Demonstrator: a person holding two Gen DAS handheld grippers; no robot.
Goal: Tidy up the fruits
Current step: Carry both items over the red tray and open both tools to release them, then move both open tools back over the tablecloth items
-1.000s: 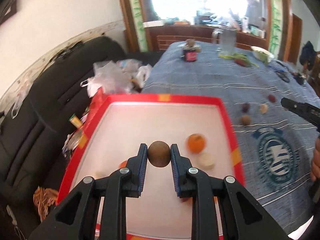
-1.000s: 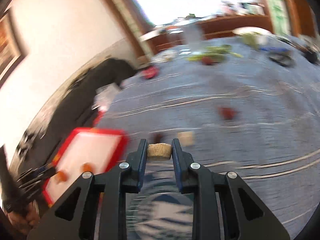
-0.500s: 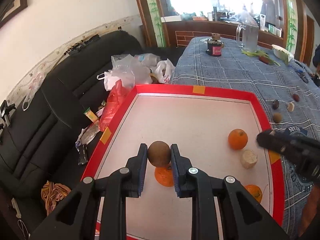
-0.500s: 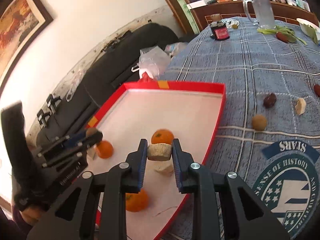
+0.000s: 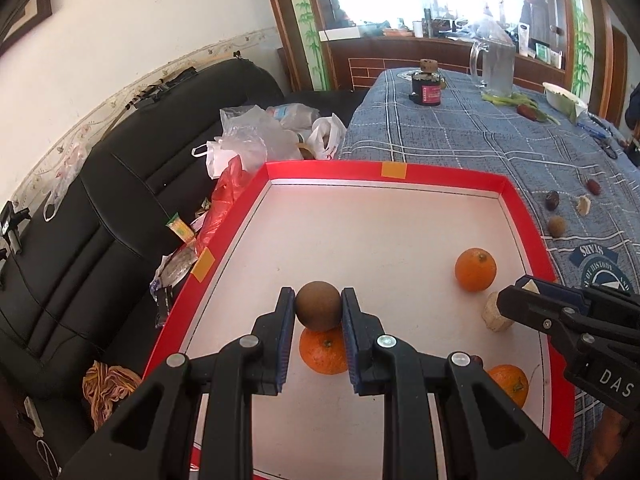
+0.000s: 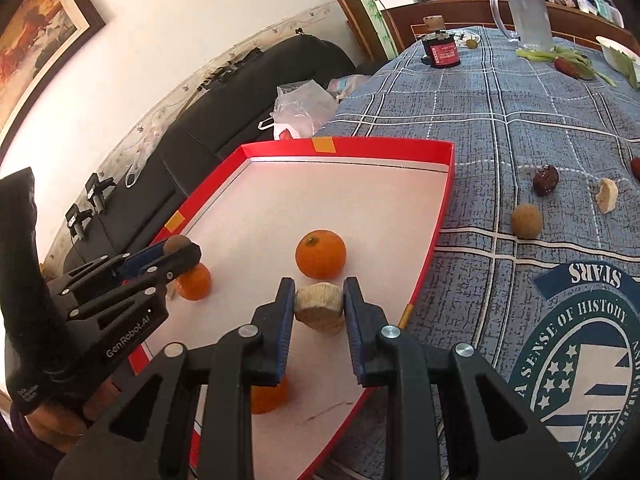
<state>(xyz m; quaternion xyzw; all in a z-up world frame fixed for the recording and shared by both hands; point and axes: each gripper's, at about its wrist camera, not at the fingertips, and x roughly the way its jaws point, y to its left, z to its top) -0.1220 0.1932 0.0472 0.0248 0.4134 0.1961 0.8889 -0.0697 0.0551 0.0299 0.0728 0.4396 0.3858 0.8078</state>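
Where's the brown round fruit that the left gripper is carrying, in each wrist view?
Left wrist: brown round fruit at centre, clamped in the left gripper.
Right wrist: at far left, at that gripper's tip.
Shared landmark: the red tray.

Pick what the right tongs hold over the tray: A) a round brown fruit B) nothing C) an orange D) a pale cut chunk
D: the right tongs are shut on a pale cut chunk, while the round brown fruit sits in the left tongs.
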